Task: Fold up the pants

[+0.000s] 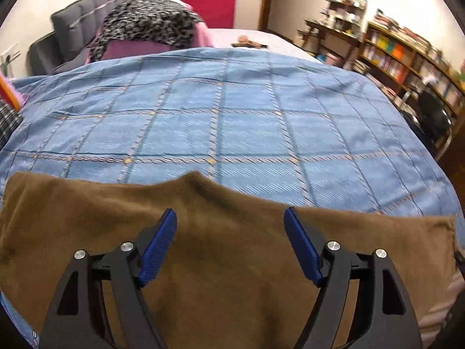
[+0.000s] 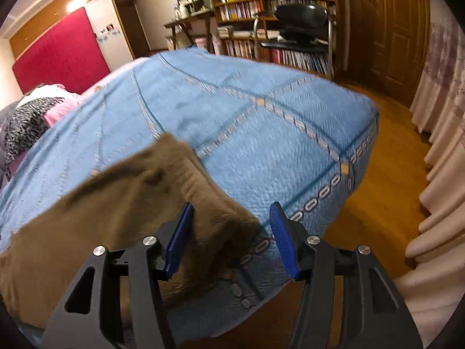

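Brown fleece pants lie across the near edge of a bed covered by a blue checked bedspread. My left gripper hovers over the middle of the pants, its blue pads wide apart and pressing on nothing. In the right wrist view the pants' end reaches toward the bed's corner. My right gripper stands open over that end, with the fabric's edge and the bedspread showing between its pads.
A spotted blanket and pink bedding are piled at the head of the bed by a grey headboard. Bookshelves, a black chair and a desk stand beyond the bed. Wooden floor and pale curtains lie to the right.
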`<action>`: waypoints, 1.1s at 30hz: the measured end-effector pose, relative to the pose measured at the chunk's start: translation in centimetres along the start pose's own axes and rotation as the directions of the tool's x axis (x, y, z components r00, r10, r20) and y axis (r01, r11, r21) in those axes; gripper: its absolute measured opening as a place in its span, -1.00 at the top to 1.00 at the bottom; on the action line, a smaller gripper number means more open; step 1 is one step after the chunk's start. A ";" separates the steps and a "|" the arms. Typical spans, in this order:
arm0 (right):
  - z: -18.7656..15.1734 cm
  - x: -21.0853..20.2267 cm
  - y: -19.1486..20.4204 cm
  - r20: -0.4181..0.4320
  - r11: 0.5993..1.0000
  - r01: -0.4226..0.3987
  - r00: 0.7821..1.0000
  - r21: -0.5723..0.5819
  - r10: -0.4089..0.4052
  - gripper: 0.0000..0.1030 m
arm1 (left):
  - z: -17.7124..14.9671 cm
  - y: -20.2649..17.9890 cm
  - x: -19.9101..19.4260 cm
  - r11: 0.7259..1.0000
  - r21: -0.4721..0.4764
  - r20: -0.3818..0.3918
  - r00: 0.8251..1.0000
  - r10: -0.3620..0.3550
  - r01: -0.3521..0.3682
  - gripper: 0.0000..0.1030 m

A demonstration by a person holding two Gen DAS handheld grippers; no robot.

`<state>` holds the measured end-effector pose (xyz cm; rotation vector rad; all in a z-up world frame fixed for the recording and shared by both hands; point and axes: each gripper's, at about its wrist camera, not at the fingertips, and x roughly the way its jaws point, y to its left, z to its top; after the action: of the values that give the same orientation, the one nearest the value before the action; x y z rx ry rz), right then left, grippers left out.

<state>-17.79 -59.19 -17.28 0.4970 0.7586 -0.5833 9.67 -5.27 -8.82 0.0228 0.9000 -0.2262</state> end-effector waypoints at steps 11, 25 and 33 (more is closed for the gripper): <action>-0.8 -3.4 -3.1 0.031 0.972 -0.177 0.984 0.154 0.175 -0.07 | -2.3 -7.5 -1.7 0.985 0.095 -0.048 0.989 -0.143 0.147 -0.47; -1.6 -1.1 -3.9 0.013 0.903 -0.275 0.958 0.330 0.287 -0.16 | -5.6 -16.7 -1.2 0.922 0.240 -0.146 0.950 -0.276 0.304 -0.47; -0.9 -0.9 -4.4 0.042 0.901 -0.241 0.969 0.361 0.242 -0.17 | -6.0 -16.6 -1.2 0.922 0.232 -0.156 0.948 -0.279 0.310 -0.47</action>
<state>-21.62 -61.58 -18.12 0.9232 0.5799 -0.4908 0.93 -20.62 -10.41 0.1405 0.9885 -0.6279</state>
